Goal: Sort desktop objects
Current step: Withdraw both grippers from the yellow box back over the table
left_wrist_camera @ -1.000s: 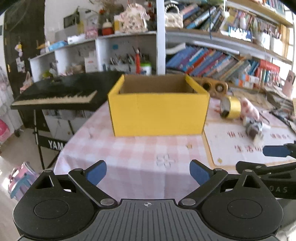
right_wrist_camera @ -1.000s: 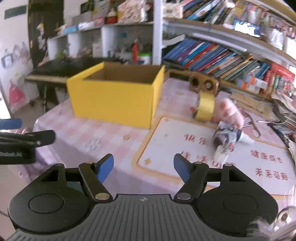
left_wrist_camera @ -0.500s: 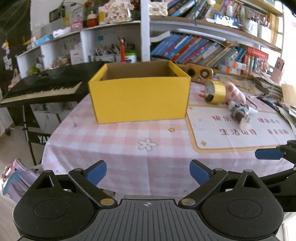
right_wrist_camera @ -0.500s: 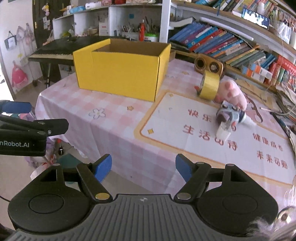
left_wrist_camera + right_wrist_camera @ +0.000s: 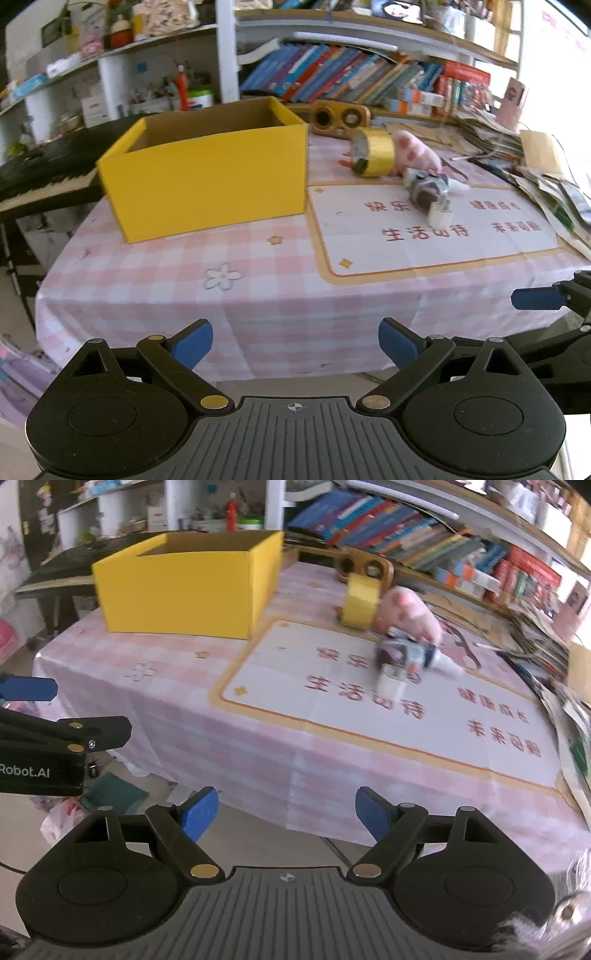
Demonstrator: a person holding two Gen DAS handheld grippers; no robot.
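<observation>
**Both my grippers empty at the near table edge, the clutter across the cloth**

A yellow cardboard box (image 5: 207,177) stands open-topped on the pink checked tablecloth (image 5: 258,302), toward the far left, with nothing showing inside from here. Just right of it lies a white mat with red characters (image 5: 436,229). At the mat's far edge a roll of gold tape (image 5: 373,151) stands on its rim, touching a pink plush pig (image 5: 413,153) behind it. A small grey and blue toy with a white end (image 5: 406,657) lies on the mat just in front of the pig. Behind the tape sits a wooden piece with two round holes (image 5: 341,116). Stacked papers (image 5: 546,184) crowd the right edge of the table, a shelf of books (image 5: 362,81) runs along the wall, and a black keyboard (image 5: 40,173) stands off the left side beyond the box.

Between my grippers and those things there is only bare cloth.

My left gripper (image 5: 295,341) hangs off the near edge, tilted downward, its blue pads spread wide and holding nothing. My right gripper (image 5: 286,814) is beside it, likewise angled down at the mat, its jaws opening with nothing between them. Each gripper's blue tip shows at the edge of the other's view
</observation>
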